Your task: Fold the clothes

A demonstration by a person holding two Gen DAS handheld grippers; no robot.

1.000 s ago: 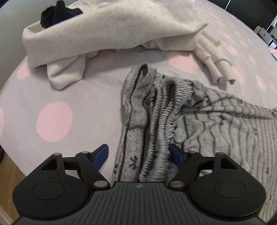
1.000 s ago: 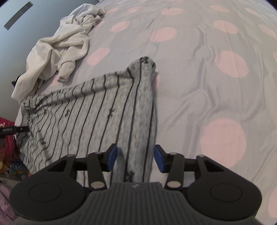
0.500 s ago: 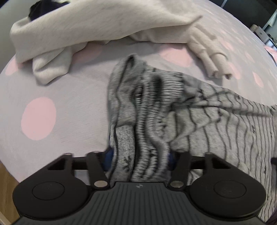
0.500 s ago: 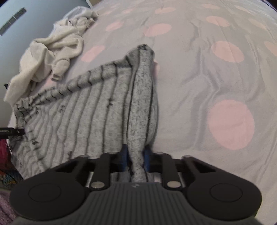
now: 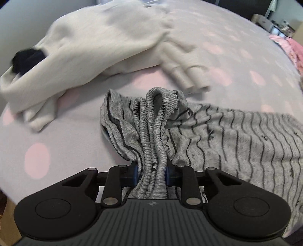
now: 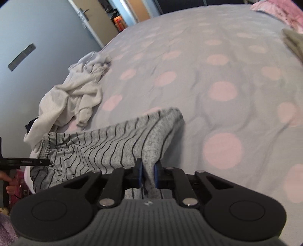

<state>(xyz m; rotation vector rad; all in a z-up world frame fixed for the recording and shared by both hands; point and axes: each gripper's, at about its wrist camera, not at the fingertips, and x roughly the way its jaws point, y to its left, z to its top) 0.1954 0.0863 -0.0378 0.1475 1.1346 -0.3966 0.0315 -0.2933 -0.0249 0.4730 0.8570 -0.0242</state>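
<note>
Grey striped trousers [image 5: 246, 136] lie across a grey bedspread with pink dots [image 5: 56, 143]. In the left wrist view, my left gripper [image 5: 151, 170] is closing on the bunched elastic waistband [image 5: 157, 113], and the blue pads press the cloth from both sides. In the right wrist view the trousers [image 6: 106, 147] stretch to the left. There my right gripper [image 6: 148, 170] is closing on the folded leg end [image 6: 162, 128], pinched between its pads. The cloth hangs lifted from both grips.
A cream garment [image 5: 106, 43] lies crumpled beyond the waistband, over a dark item [image 5: 26, 60]; it also shows in the right wrist view as a cream heap [image 6: 72, 98]. Pink bedding [image 6: 280, 9] sits at the far corner. A door [image 6: 37, 37] stands beside the bed.
Both grippers have shut on the trousers, left on the waistband and right on the leg end, and both have risen, lifting the cloth off the bedspread.
</note>
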